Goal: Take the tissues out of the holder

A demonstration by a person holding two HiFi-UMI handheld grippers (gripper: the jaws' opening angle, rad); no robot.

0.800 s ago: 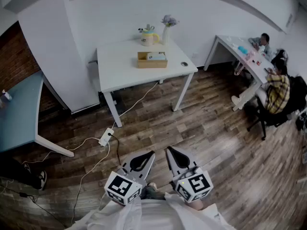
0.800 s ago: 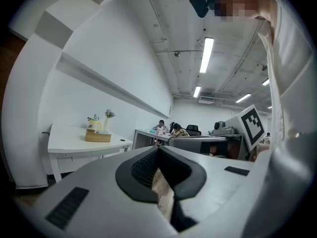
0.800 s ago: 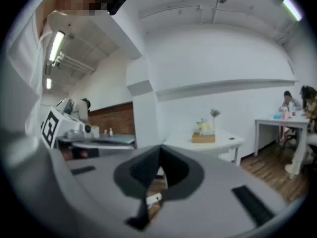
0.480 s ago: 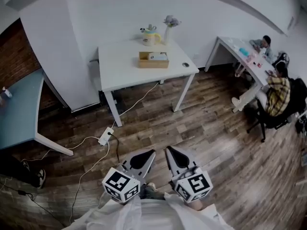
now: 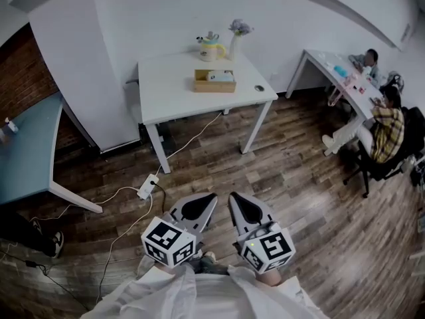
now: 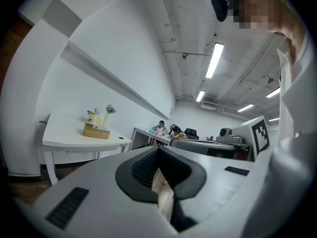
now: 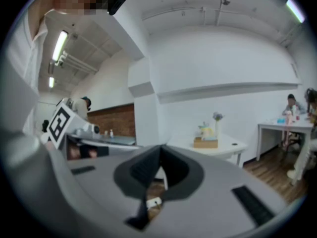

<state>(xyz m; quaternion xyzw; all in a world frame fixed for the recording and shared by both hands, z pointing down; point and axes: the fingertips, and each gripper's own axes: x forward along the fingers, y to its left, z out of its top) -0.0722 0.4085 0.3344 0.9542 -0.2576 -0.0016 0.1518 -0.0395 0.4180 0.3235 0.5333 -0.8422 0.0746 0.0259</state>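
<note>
A wooden tissue holder (image 5: 214,80) with white tissues showing in its top stands on a white table (image 5: 172,98) at the far side of the room. It also shows small in the left gripper view as the holder (image 6: 96,131) and in the right gripper view as the holder (image 7: 205,143). Both grippers are held low and close to my body, far from the table. My left gripper (image 5: 202,205) is shut with nothing in it. My right gripper (image 5: 237,203) is shut and empty too.
A yellow teapot (image 5: 210,46) and a vase of flowers (image 5: 238,36) stand behind the holder; a small dark object (image 5: 259,88) lies near the table's right edge. A power strip (image 5: 147,187) with cables lies on the wood floor. People sit at a desk (image 5: 345,78) at right. A blue table (image 5: 26,151) stands left.
The view has shifted slightly; the table and holder sit a little further right and lower in the head view. Both grippers stay shut near my body.
</note>
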